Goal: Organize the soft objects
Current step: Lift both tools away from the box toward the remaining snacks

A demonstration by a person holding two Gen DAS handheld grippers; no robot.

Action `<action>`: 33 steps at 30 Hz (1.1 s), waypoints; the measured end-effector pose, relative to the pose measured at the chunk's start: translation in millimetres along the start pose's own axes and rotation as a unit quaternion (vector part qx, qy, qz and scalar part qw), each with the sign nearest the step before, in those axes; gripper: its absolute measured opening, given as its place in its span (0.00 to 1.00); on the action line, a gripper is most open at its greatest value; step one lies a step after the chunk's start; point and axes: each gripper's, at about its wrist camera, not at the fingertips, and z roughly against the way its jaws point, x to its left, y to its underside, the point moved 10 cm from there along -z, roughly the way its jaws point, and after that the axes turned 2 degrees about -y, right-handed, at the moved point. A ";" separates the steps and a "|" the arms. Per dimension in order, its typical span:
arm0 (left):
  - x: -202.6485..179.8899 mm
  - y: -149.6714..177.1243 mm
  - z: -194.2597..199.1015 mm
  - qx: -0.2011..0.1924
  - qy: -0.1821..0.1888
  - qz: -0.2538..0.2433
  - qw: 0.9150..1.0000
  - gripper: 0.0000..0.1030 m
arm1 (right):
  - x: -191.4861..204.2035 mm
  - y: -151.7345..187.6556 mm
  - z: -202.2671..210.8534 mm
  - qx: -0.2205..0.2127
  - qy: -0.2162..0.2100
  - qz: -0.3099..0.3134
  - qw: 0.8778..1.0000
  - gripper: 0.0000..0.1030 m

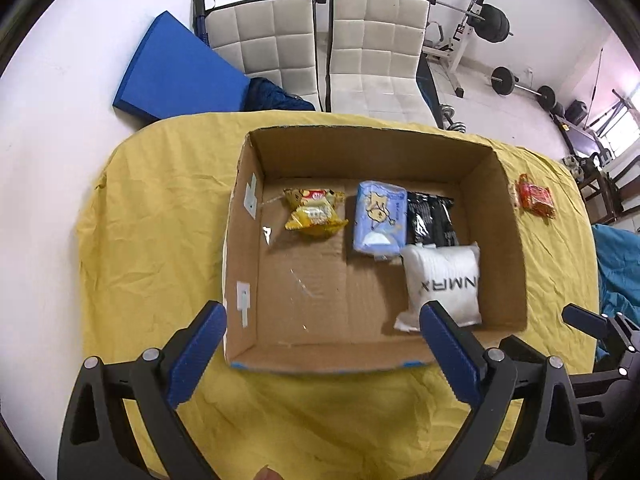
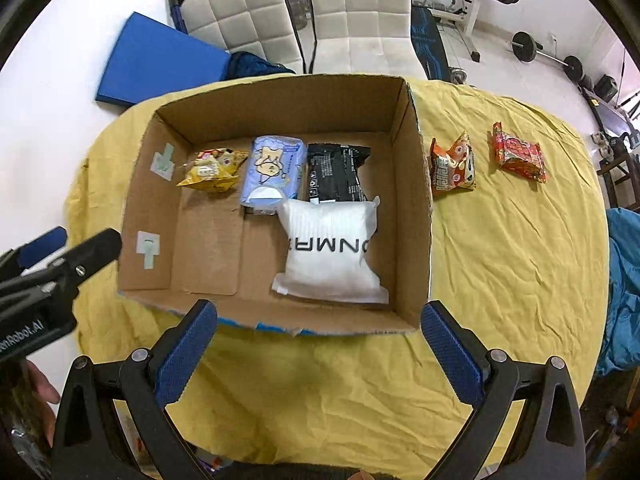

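My right gripper and left gripper were both spread apart and empty before the box. Two snack packets, orange and red, lay outside on the counter. I judged the orange should be pinched gently at its middle.

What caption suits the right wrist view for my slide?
Open right gripper faces a cardboard box holding four soft packs; two snack packets wait outside.

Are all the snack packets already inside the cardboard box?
No, two packets, an orange one and a red one, lie on the yellow cloth outside the cardboard box.
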 end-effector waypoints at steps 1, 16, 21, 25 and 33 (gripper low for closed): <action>-1.3 2.8 3.0 0.000 0.003 0.003 1.000 0.96 | -0.8 2.0 2.9 -0.002 -0.002 0.000 1.000 1.00; -123.9 -17.9 31.3 -0.027 0.008 -0.053 0.998 0.96 | -133.4 8.8 41.1 -0.012 -0.015 -0.060 0.998 1.00; -210.4 -47.8 8.9 -0.024 -0.007 -0.140 0.990 0.96 | -230.7 2.7 43.1 0.000 0.021 -0.086 0.996 1.00; -261.2 -69.2 -25.8 0.001 -0.028 -0.181 0.983 0.96 | -295.6 -3.7 36.5 0.008 0.045 -0.104 0.993 1.00; -325.3 -91.7 -108.9 0.096 0.008 -0.111 0.989 0.96 | -371.6 -30.4 15.0 0.018 0.017 -0.132 0.991 1.00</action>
